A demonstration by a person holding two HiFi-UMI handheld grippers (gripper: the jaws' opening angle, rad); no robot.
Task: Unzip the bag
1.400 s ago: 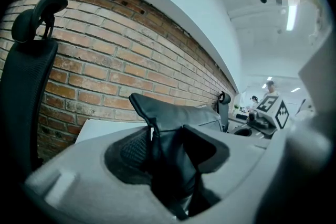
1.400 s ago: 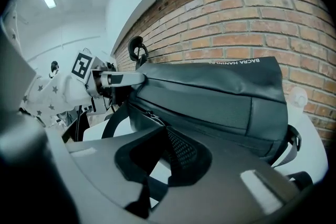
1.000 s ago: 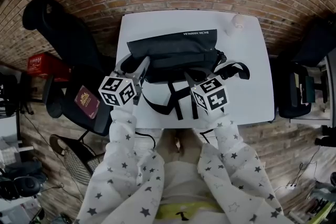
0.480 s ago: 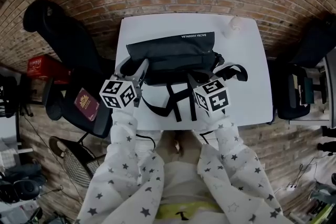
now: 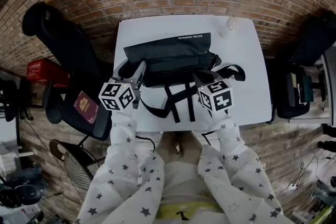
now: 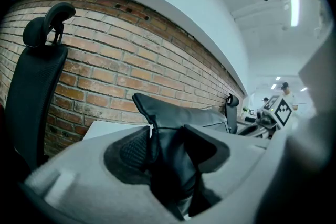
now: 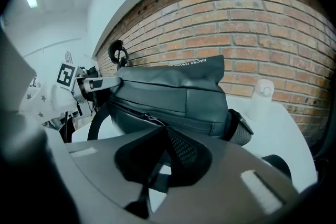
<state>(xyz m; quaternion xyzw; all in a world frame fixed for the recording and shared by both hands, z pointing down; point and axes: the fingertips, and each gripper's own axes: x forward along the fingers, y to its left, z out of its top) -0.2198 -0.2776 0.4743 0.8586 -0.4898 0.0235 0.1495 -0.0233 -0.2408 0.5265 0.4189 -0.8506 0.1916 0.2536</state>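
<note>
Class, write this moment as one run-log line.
step: unzip bag | left gripper: jaws clamp bag end | right gripper: jaws shut on zip | bag: on table

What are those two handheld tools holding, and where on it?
The left gripper clamps one end of the black fabric bag; the right gripper seems shut on its zipper pull.

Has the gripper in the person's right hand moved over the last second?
Yes. The right gripper has slid a little to the right along the bag, nearer the right edge of the white table.
</note>
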